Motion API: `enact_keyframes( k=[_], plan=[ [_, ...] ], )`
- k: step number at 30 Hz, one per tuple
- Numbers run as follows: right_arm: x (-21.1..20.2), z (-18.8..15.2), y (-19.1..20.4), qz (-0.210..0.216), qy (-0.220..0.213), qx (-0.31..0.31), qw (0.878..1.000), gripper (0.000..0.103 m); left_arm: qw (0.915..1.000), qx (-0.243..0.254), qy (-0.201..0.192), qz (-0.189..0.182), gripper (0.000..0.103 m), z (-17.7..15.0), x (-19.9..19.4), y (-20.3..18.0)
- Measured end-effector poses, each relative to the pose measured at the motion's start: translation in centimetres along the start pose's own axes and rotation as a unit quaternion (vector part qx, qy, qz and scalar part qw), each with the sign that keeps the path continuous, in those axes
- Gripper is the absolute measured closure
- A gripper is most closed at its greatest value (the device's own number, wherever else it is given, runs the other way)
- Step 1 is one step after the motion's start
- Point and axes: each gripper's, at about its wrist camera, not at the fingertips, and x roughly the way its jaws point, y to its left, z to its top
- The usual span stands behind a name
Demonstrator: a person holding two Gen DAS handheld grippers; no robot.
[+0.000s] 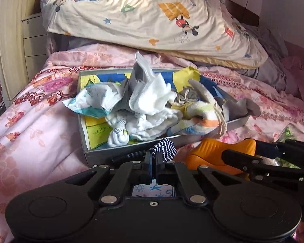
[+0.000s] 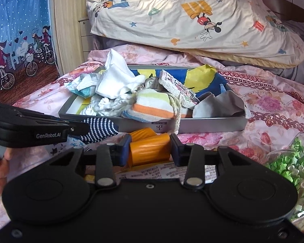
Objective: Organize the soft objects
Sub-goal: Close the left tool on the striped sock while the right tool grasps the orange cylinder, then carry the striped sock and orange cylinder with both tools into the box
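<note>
- Left wrist view: my left gripper (image 1: 154, 162) is closed tight on the navy dotted sock (image 1: 165, 145), just short of the grey box (image 1: 85, 137) heaped with white socks (image 1: 150, 99). I judge the sock could catch the near wall and drop outside.
- Right wrist view: my right gripper (image 2: 150, 148) is part-open, clamping an orange roll (image 2: 150, 149). Only this view shows the green-filled clear container (image 2: 289, 168); a careless swing might knock it.

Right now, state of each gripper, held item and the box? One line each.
left gripper: shut on navy dotted sock
navy dotted sock: pinched at one end, outside the box
right gripper: shut on orange item
orange item: clamped between both fingers
box: open, piled with socks and cloths
white sock: loose on top of the pile
</note>
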Motion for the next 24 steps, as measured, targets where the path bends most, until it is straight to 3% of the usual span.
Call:
enact_keyframes(
  k=[11,17,24],
  plan=[
    [-1.8,1.4,-0.1,-0.002,-0.040,-0.003,0.999,0.072,0.9982,-0.031,-0.050,-0.002,0.102,1.8,-4.1,-0.5],
    [-3.1,2.6,-0.9,0.003,-0.066,0.011,0.998,0.072,0.9970,-0.049,-0.058,-0.015,0.102,2.6,-6.1,-1.0],
    [-5.3,5.3,-3.0,0.014,-0.105,0.035,0.994,0.072,0.9960,-0.032,-0.077,-0.032,0.102,5.4,-8.2,-2.7]
  ],
)
